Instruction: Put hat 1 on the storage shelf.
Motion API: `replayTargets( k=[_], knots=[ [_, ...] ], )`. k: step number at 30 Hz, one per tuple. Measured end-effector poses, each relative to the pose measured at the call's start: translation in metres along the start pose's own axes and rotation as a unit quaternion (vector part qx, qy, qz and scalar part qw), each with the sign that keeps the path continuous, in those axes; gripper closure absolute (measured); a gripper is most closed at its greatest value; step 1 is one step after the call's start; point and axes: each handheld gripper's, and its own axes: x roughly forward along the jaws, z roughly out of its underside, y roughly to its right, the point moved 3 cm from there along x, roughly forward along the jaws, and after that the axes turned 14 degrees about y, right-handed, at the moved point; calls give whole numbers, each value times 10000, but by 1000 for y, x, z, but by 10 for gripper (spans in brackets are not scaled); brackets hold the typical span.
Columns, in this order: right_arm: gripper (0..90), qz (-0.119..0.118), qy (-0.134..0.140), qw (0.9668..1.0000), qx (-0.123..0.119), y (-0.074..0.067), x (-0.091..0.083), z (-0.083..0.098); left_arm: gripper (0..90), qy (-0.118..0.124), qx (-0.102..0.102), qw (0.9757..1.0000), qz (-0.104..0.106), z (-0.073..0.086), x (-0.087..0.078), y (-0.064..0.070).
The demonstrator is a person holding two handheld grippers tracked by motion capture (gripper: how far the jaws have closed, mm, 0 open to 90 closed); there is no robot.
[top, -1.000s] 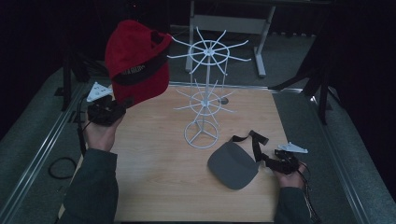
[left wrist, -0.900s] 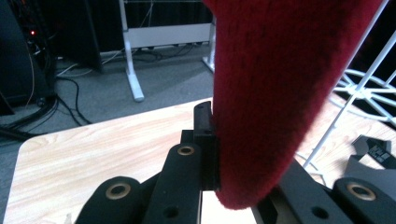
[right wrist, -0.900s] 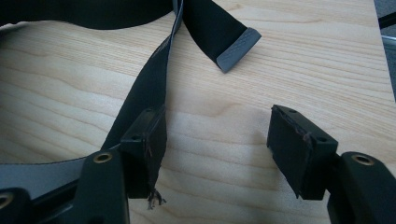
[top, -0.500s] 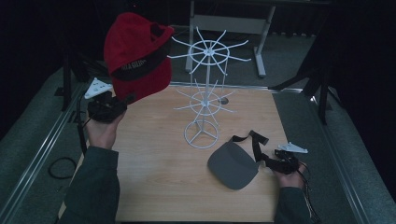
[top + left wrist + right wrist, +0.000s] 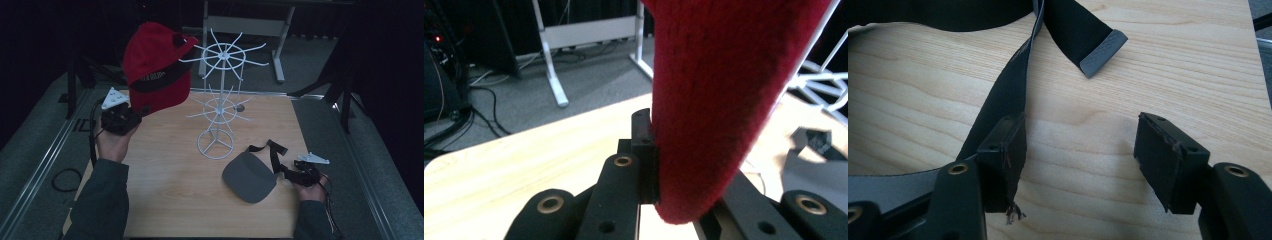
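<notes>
While your left gripper (image 5: 131, 116) stays lifted at about nine o'clock from the white wire rack (image 5: 218, 100), its jaws are clamped on the lower edge of the red cap (image 5: 156, 70), which hangs in the air just beside the rack's top ring of prongs, at roughly ten o'clock from the rack's base. Looking along that gripper, you see the red fabric pinched tight between the two black jaws. Your right gripper (image 5: 295, 172) rests low on the wooden table (image 5: 165, 190) at about four o'clock from the rack, jaws spread wide. One jaw touches the black strap (image 5: 1008, 82) of the grey visor (image 5: 250, 177), the other stands clear on bare wood, so nothing is gripped there
</notes>
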Motion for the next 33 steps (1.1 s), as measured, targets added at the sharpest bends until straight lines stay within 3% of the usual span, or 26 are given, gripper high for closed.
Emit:
replayTargets(
  k=[8,13,21,33],
  knots=[
    [377,0,1,10000,-1,0,0,0,858,-469,270,9985,-46,22,3,-1],
    [376,-3,-2,10000,-6,0,0,0,858,-768,392,9963,-58,39,6,-1],
    [376,0,-4,10000,5,0,0,0,857,-955,381,9947,36,57,9,2],
    [376,3,-2,10000,9,0,0,0,844,-980,302,9946,136,65,10,3]
  ],
)
